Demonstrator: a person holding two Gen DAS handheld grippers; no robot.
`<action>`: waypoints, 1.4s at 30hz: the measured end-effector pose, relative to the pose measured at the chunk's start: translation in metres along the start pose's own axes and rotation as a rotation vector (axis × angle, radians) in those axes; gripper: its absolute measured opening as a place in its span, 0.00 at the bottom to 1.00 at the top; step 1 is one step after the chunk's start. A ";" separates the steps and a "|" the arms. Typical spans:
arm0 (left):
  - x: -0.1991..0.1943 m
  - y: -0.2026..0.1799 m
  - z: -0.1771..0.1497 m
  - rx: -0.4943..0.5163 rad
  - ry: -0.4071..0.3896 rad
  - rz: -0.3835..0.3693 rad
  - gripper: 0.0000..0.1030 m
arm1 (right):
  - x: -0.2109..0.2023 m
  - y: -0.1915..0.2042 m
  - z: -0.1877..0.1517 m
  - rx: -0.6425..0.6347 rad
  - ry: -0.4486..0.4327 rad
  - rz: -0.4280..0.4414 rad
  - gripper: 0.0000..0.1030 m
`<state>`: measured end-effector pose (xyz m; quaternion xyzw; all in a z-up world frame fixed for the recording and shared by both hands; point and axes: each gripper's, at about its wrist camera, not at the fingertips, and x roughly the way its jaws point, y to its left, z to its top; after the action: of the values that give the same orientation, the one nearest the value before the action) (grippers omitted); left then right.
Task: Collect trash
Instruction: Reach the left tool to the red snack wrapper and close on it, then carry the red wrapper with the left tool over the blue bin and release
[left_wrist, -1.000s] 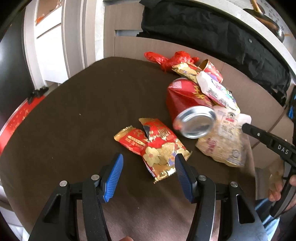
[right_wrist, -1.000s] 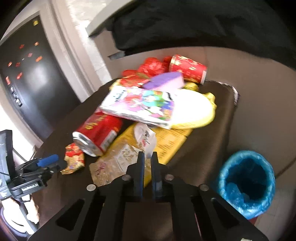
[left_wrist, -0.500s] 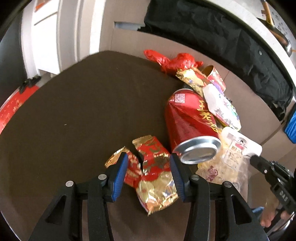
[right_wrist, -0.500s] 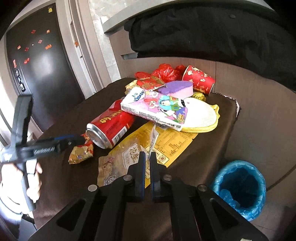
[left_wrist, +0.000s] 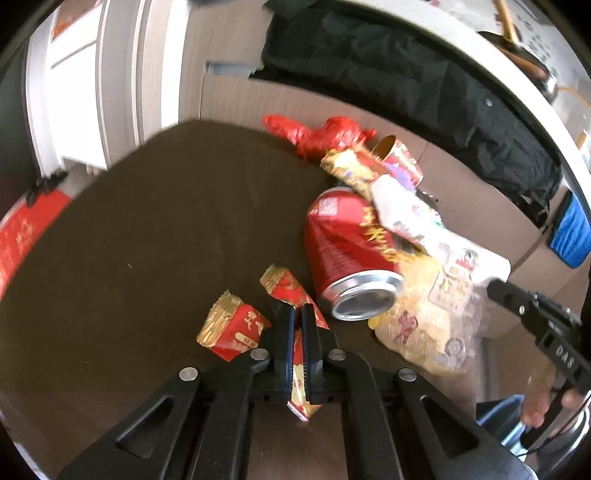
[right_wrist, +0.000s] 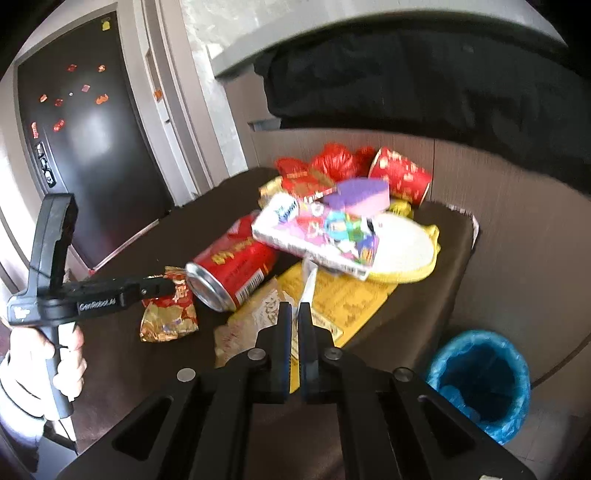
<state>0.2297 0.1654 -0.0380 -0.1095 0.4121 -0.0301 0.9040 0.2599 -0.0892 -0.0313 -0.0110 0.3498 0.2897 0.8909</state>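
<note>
Left gripper (left_wrist: 298, 314): jaws nearly together, clamped on the red-and-gold snack wrapper (left_wrist: 301, 384), foil running back between the blue pads and out below them. Same wrapper's torn half (left_wrist: 231, 326) flat on the brown table (left_wrist: 129, 229), just left of the tips. Red drink can (left_wrist: 349, 254) on its side, just ahead and to the right of the tips, silver end facing back. Beyond the can, further ahead: a cartoon-printed white packet (left_wrist: 410, 214) leaning across it, a red paper cup (left_wrist: 400, 158) on its side, a red plastic bag (left_wrist: 325, 134) at the far edge.

Right gripper (right_wrist: 293, 314): jaws almost closed on a thin white-and-clear packet (right_wrist: 308, 291), edge standing up between the tips. Yellow printed bag (right_wrist: 343, 295) flat on the table directly ahead and beneath. Blue-lined trash bin (right_wrist: 480, 380) on the floor, low to the right of the tool, beside the table edge. Left of the tips, the other gripper reaching in with its wrapper, close to the can.
</note>
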 end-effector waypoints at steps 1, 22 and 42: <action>-0.005 -0.001 0.000 0.006 -0.008 0.000 0.03 | -0.003 0.001 0.002 -0.003 -0.008 -0.004 0.02; -0.031 0.014 -0.008 -0.088 -0.011 0.097 0.05 | -0.048 -0.004 0.004 -0.013 -0.065 -0.024 0.01; 0.038 0.036 -0.016 -0.331 -0.005 0.192 0.20 | -0.021 0.002 -0.014 -0.008 0.014 -0.014 0.02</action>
<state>0.2418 0.1918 -0.0839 -0.2168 0.4178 0.1246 0.8734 0.2379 -0.1011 -0.0281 -0.0188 0.3547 0.2847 0.8904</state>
